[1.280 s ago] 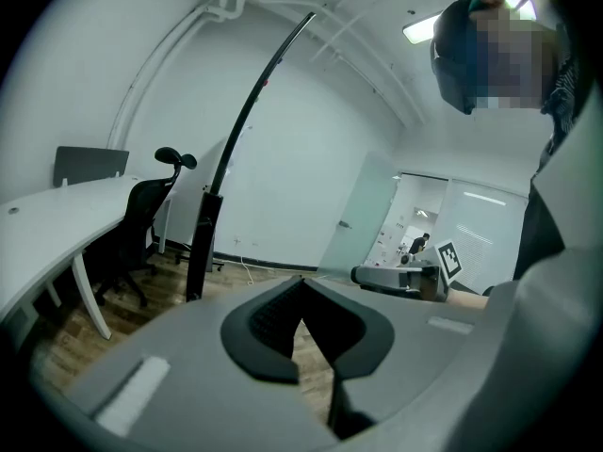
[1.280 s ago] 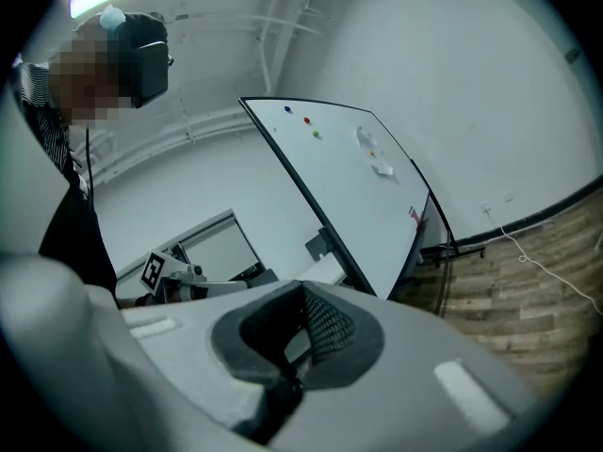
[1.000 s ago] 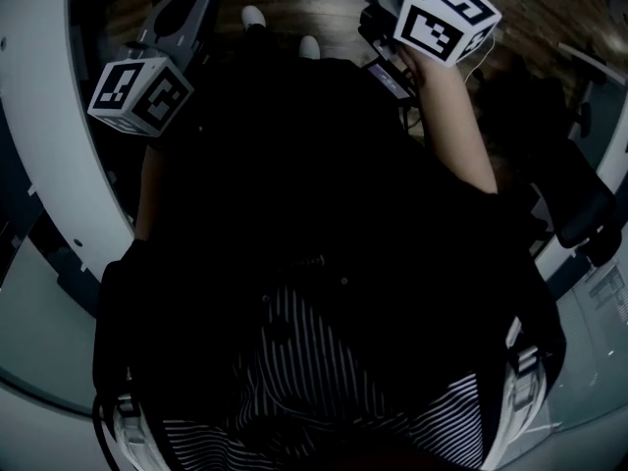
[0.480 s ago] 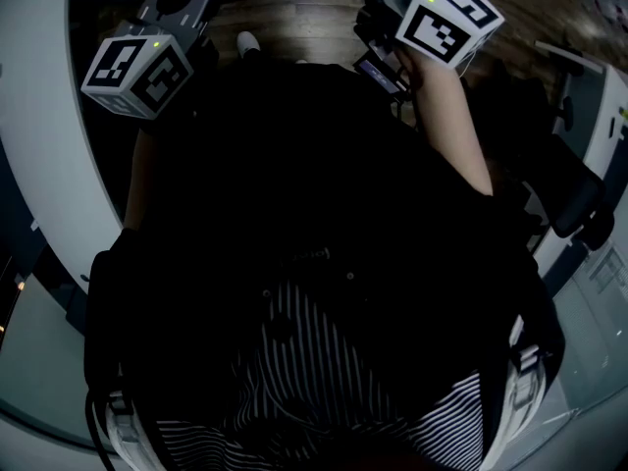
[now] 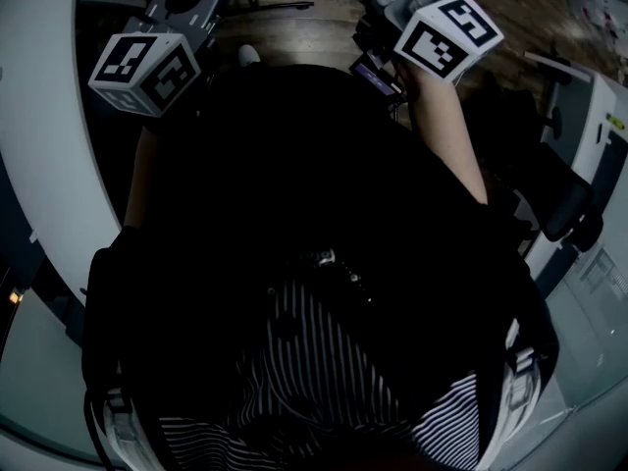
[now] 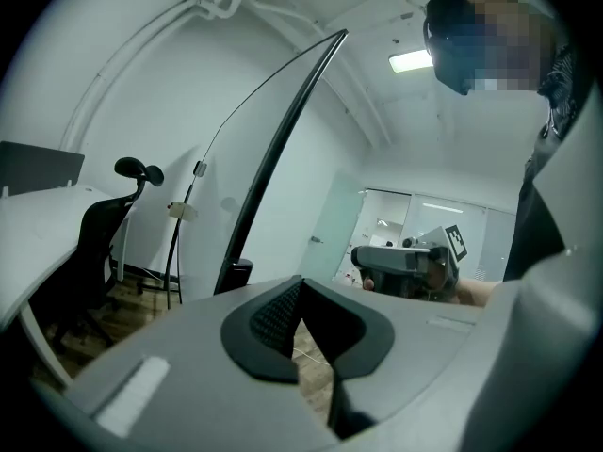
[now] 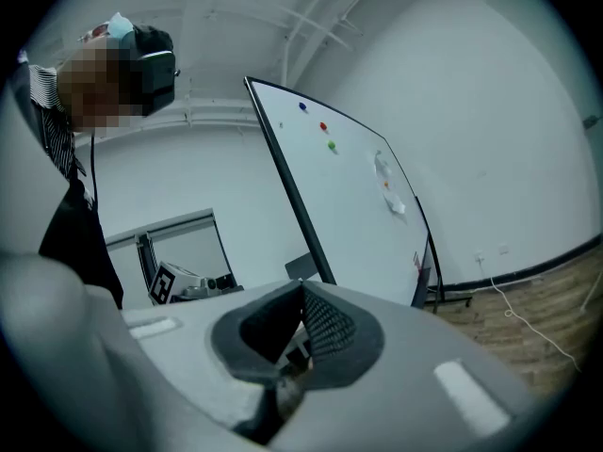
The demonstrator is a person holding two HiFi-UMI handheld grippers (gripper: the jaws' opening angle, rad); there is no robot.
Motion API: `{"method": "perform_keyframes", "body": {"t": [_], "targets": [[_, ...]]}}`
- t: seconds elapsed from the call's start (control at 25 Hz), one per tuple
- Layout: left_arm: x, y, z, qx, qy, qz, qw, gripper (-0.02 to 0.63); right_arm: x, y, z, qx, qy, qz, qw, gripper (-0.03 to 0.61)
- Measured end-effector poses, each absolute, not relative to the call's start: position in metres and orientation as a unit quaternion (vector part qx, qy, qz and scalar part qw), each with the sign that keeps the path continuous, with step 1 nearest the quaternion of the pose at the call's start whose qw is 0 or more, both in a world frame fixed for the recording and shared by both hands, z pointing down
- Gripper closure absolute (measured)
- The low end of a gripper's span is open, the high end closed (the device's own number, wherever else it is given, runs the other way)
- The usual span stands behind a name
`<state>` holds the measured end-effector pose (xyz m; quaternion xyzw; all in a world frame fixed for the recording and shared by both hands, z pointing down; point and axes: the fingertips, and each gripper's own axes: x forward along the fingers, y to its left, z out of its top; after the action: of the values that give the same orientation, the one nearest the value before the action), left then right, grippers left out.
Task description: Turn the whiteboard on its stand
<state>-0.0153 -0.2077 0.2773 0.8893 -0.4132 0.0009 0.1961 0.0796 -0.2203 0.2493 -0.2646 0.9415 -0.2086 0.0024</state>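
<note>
I have both claws raised in front of me, and neither one holds anything. In its own view the left claw has its dark pads pressed together with nothing between them, and the right claw is likewise fully closed on itself, pads meeting along one seam. From the head view I look down over my dark top and striped garment, with the left marker cube up at one side and the right marker cube at the other, above my bare forearm. The whiteboard stands upright on its stand on the wooden floor, near the white wall, well apart from both claws and touched by neither. The right gripper view shows its white face at a slant, with a blue magnet, a red magnet and a green magnet near the top, and a small white thing lower down that I cannot identify. A thin cable trails over the floor beside the stand's foot. The left gripper view catches the board almost edge-on, as a dark curved line. A black office chair sits off to the side there, beside a white desk.
</note>
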Motion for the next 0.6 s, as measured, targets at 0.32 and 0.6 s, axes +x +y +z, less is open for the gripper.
{"method": "perform_keyframes", "body": {"t": [0.32,0.6], "targets": [[-0.057,-0.225,0.277,0.897,-0.398,-0.001,0.191,0.614,0.036,-0.241,0.231,-0.298,0.939,-0.173,0.004,0.577],[-0.11,-0.257,0.282,0.894,-0.405,-0.012,0.191,0.614,-0.003,-0.269,0.222,-0.342,0.93,-0.135,-0.008,0.577]]}}
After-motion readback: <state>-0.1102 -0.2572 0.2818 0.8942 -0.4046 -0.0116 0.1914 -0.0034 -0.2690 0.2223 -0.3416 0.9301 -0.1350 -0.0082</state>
